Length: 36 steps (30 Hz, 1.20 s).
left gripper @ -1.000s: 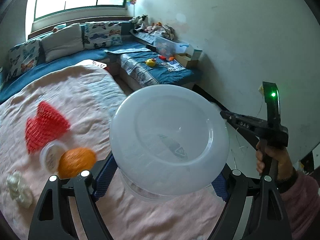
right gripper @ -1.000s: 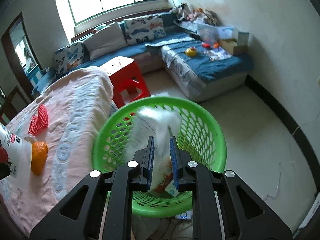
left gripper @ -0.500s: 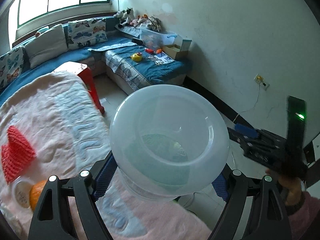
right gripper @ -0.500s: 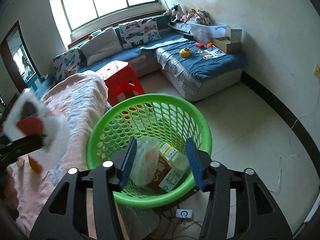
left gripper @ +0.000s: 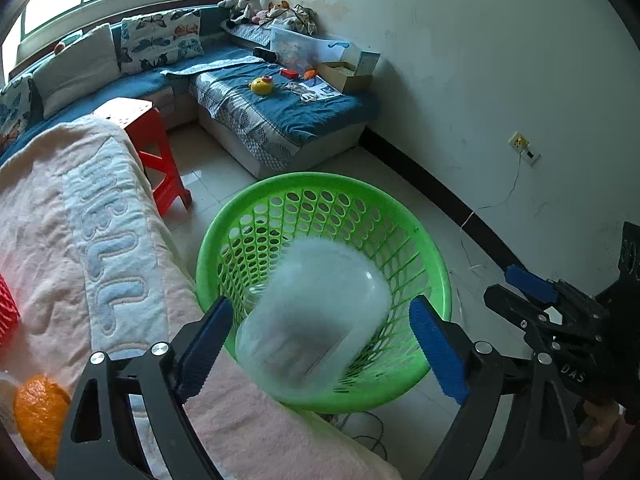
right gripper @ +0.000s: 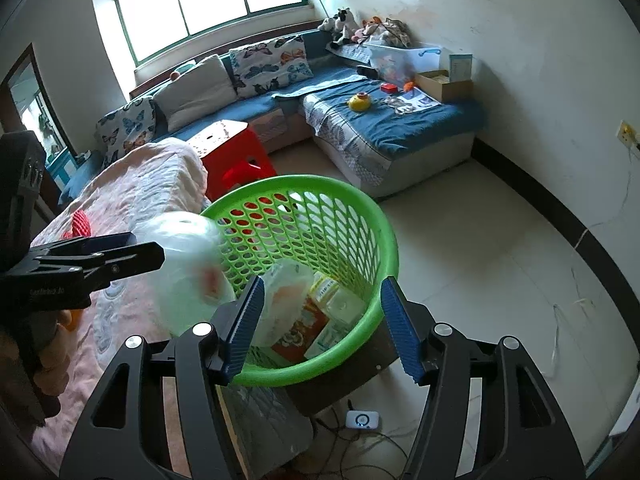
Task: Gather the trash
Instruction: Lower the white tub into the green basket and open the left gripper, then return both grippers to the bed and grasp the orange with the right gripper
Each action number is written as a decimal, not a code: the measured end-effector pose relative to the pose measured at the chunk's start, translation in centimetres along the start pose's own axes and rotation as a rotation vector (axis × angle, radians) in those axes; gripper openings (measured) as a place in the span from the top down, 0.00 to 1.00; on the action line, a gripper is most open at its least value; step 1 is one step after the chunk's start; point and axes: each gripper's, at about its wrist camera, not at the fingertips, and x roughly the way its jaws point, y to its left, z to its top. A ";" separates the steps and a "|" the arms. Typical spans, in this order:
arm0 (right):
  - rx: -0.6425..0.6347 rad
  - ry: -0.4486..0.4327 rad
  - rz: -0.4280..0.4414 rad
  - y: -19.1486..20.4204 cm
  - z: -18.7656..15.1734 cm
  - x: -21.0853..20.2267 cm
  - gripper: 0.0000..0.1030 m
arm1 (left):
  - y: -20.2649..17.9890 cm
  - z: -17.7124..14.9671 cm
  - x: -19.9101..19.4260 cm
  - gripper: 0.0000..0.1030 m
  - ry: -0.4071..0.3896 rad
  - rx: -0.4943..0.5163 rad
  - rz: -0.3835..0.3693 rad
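Translucent plastic, blurred in both views: a clear tub (left gripper: 314, 320) sits in the air between the blue pads of the left claw (left gripper: 320, 344), which stands released, its fingers spread wider than the tub and not touching it. The tub is over the near rim of the green basket (left gripper: 424, 240), on the side toward the bed (left gripper: 100, 240). From the right wrist view the same tub (right gripper: 188, 268) shows just outside the basket's left rim (right gripper: 304, 182), beside the left claw's dark body.

Inside the basket lie a crumpled clear bag (right gripper: 284, 300) and a few cartons (right gripper: 320, 320). The right claw (right gripper: 322, 324) hangs released over the basket's near edge, grasping nothing.

On the pink bed cover rest an orange net bag (left gripper: 38, 416) and a red mesh piece (right gripper: 80, 224). A red stool (right gripper: 236, 156) stands between bed and blue sofa (right gripper: 380, 120).
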 end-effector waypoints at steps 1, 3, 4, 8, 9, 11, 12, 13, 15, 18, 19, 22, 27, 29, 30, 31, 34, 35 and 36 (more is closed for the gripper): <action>-0.003 -0.001 0.000 0.0 -0.1 -0.2 0.41 | 0.1 -0.2 -0.4 0.16 -0.009 -0.002 -0.005; -0.011 -0.004 0.004 0.3 -0.2 -0.5 0.40 | 0.3 -0.6 -1.2 0.16 -0.021 -0.002 0.002; -0.013 -0.006 0.008 0.5 -0.2 -0.6 0.40 | 0.5 -0.9 -1.8 0.16 -0.028 -0.005 0.007; -0.025 -0.017 0.029 1.6 -0.3 -1.3 0.38 | 1.6 -2.1 -4.7 0.16 -0.067 -0.032 0.019; -0.034 -0.021 0.035 2.0 -0.3 -1.5 0.37 | 1.9 -2.3 -5.4 0.16 -0.077 -0.033 0.029; -0.050 -0.024 0.048 2.9 -0.4 -1.8 0.35 | 2.5 -3.0 -7.1 0.16 -0.096 -0.028 0.074; -0.057 -0.028 0.059 3.4 -0.4 -1.9 0.35 | 2.9 -3.6 -8.0 0.16 -0.107 -0.029 0.098; -0.061 -0.031 0.069 3.9 -0.3 -2.0 0.35 | 3.3 -4.1 -8.8 0.16 -0.113 -0.030 0.109; -0.072 -0.033 0.090 5.1 -0.3 -2.1 0.34 | 4.1 -5.2 -10.2 0.16 -0.127 -0.037 0.142; -0.097 -0.036 0.116 6.6 -0.4 -2.2 0.32 | 6.0 -7.1 -12.4 0.16 -0.139 -0.064 0.199; -0.109 -0.036 0.127 7.4 -0.4 -2.2 0.32 | 6.5 -7.6 -12.9 0.16 -0.143 -0.072 0.209; -0.141 -0.025 0.164 9.7 -0.7 -2.2 0.29 | 8.4 -9.2 -15.0 0.16 -0.168 -0.118 0.238; -0.230 -0.014 0.222 13.9 -1.3 -2.4 0.25 | 11.2 -11.9 -18.4 0.16 -0.204 -0.158 0.331; -0.262 -0.008 0.244 15.6 -1.6 -2.3 0.24 | 12.2 -13.2 -19.5 0.16 -0.212 -0.173 0.367; -0.274 -0.003 0.252 16.3 -1.8 -2.2 0.23 | 13.0 -13.9 -20.2 0.16 -0.216 -0.184 0.381; -0.288 0.004 0.265 17.2 -1.9 -2.0 0.23 | 13.4 -14.3 -20.5 0.16 -0.217 -0.196 0.390; -0.326 0.030 0.311 20.1 -2.4 -1.3 0.21 | 15.2 -16.0 -22.1 0.16 -0.222 -0.242 0.404; -0.335 0.036 0.324 20.9 -2.6 -1.1 0.21 | 15.8 -16.5 -22.5 0.16 -0.223 -0.254 0.412; -0.344 0.041 0.335 21.7 -2.7 -0.9 0.20 | 16.2 -17.0 -22.8 0.16 -0.222 -0.263 0.420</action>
